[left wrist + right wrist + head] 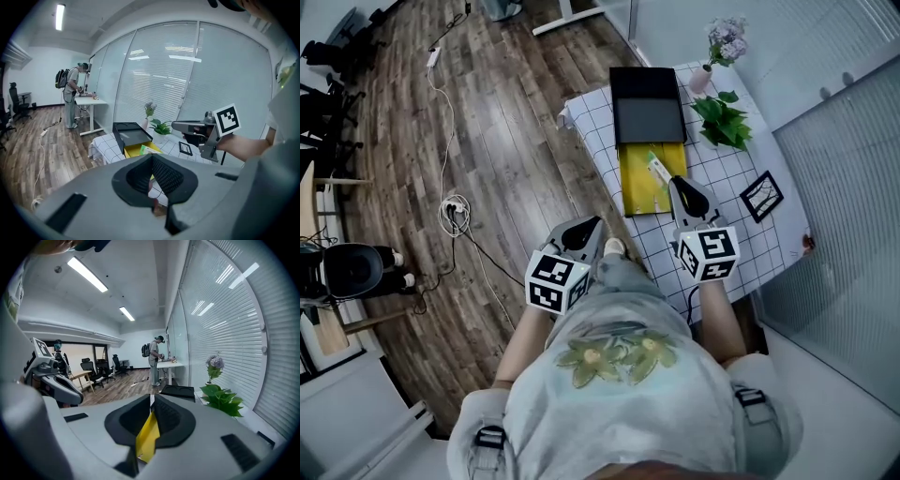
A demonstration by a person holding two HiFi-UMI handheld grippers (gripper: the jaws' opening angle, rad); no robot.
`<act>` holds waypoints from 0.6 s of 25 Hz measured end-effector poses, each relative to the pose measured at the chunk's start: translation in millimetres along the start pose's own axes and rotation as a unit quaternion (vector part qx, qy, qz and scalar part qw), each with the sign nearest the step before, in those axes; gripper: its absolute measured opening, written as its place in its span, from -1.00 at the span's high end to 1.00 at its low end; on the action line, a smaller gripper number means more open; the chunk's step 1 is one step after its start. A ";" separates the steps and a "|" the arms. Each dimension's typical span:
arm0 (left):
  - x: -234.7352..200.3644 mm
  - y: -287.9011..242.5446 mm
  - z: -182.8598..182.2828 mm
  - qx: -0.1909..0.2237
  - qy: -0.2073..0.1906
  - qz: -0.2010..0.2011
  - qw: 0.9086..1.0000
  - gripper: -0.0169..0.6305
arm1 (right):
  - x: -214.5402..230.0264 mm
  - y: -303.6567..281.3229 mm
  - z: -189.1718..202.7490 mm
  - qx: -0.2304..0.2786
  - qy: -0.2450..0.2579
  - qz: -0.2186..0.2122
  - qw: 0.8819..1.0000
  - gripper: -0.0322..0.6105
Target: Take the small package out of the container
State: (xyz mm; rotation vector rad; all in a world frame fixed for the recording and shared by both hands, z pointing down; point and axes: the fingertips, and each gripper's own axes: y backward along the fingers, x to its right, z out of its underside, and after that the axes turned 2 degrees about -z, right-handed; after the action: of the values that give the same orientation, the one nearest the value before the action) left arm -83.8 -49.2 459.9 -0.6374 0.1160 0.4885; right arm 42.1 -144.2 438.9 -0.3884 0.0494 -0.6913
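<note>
One counter under a checked cloth carries one yellow container, one black box touching its far end, one leafy potted plant, one vase of pale flowers and one small picture frame. One small package, green and white, lies inside the yellow container toward its right side.

There are two grippers. The left gripper hangs off the counter's near-left edge, above the person's knee, its jaws together at the tips with nothing between them. The right gripper sits over the container's right edge, just beside the package; its jaws are also closed tip to tip and empty, with the container's yellow showing through the slit behind them. Whether it touches the package cannot be told.
</note>
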 end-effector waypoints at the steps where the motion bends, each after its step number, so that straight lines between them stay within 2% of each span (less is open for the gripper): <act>1: -1.0 -4.5 1.2 -0.004 0.000 0.002 1.000 0.93 | 2.3 -2.7 3.1 -0.002 -0.003 0.001 1.000 0.87; 12: -14.8 -50.9 6.1 -0.032 -0.007 0.023 0.999 0.93 | 26.9 -24.9 27.8 -0.026 -0.015 0.011 1.000 0.87; 15: -16.9 -60.0 4.8 -0.033 -0.009 0.027 0.999 0.93 | 29.7 -31.1 35.6 -0.038 -0.016 0.006 0.999 0.77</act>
State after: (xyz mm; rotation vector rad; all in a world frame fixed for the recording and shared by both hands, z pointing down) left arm -70.6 -94.8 500.6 -0.6952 0.1011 0.5523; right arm 52.1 -172.9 485.7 -0.4721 0.0474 -0.6719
